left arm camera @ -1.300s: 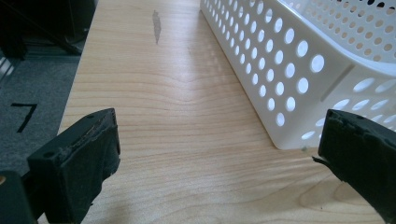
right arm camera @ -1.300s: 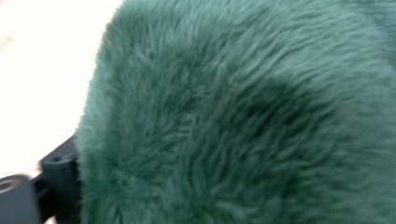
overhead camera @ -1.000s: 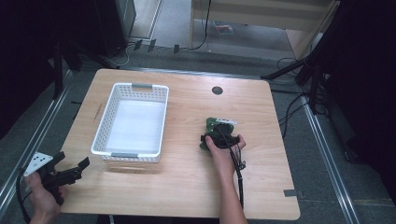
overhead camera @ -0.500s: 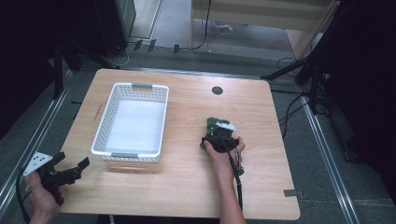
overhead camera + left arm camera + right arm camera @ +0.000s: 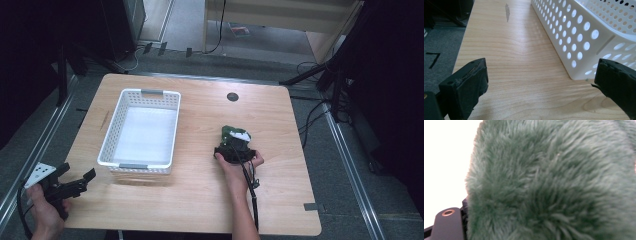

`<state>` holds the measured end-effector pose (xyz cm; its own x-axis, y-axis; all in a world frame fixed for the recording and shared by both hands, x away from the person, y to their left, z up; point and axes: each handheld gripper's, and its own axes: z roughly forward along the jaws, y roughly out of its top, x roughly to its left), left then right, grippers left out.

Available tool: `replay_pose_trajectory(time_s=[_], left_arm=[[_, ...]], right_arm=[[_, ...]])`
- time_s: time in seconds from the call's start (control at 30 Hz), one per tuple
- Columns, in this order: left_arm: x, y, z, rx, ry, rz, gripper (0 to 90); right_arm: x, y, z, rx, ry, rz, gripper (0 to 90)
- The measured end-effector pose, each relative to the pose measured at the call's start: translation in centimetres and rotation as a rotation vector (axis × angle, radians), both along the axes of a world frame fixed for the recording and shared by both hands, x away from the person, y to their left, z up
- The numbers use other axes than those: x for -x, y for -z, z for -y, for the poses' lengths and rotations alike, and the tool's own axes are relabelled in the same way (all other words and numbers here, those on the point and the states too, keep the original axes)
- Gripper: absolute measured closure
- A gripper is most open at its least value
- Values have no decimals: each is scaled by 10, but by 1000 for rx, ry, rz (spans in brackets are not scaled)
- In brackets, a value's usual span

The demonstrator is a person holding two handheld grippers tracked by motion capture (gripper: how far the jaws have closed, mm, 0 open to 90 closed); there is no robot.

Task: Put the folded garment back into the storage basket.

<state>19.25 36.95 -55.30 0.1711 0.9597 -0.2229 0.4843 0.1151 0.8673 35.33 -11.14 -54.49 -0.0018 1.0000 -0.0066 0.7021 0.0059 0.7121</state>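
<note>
Pale wood grain runs across the table point(image 5: 200, 200), which stands on grey carpet with black stands and cables around it. At the lower left of the high view, off the table's corner, the left gripper point(image 5: 75, 182) sits in a hand point(image 5: 42, 212) with its jaws spread wide and nothing between them; its own view looks between them at bare wood and a basket corner point(image 5: 584, 50). Left of centre lies the white perforated basket point(image 5: 112, 142), with nothing inside. A small dark round hole point(image 5: 232, 96) sits near the table's far edge. Right of centre, the right gripper point(image 5: 234, 145) presses into a green and white plush toy point(image 5: 232, 134) lying on the wood. Its jaws have just been opening a little. Green fur point(image 5: 554, 185) crowds its own view, so whether the pads squeeze it I cannot tell.
</note>
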Motion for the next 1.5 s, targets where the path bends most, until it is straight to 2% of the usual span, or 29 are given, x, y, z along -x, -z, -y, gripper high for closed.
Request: replay_pose_trajectory(time_s=[0.23, 0.27, 0.33, 0.53, 0.67, 0.77, 1.03, 1.1, 1.43, 1.5], left_arm=[[0, 0, 0, 5, -1, -1, 0], [0, 0, 0, 5, -1, -2, 0], [0, 0, 0, 5, 0, -2, 0], [-1, 0, 0, 6, 0, -3, 0], [-1, 0, 0, 9, 0, -2, 0], [0, 0, 0, 7, 6, 0, 0], [0, 0, 0, 10, 9, 3, 0], [0, 0, -1, 12, 9, 3, 0], [0, 0, -1, 12, 18, 5, 0], [0, 0, -1, 14, 23, 10, 0]], right_arm=[[0, -1, 3, 1, -21, 14, 242], [1, -2, 4, -14, -17, 16, 288], [1, -4, 7, -34, -6, 19, 317], [3, -10, 13, -79, 0, 27, 361], [5, -17, 16, -99, 12, 47, 366], [6, -29, 18, -121, 22, 61, 365], [9, -54, 15, -126, -20, 69, 362], [9, -61, 14, -141, -30, 70, 360], [6, -85, -7, -149, -72, 75, 351], [5, -89, -13, -145, -76, 62, 348]])
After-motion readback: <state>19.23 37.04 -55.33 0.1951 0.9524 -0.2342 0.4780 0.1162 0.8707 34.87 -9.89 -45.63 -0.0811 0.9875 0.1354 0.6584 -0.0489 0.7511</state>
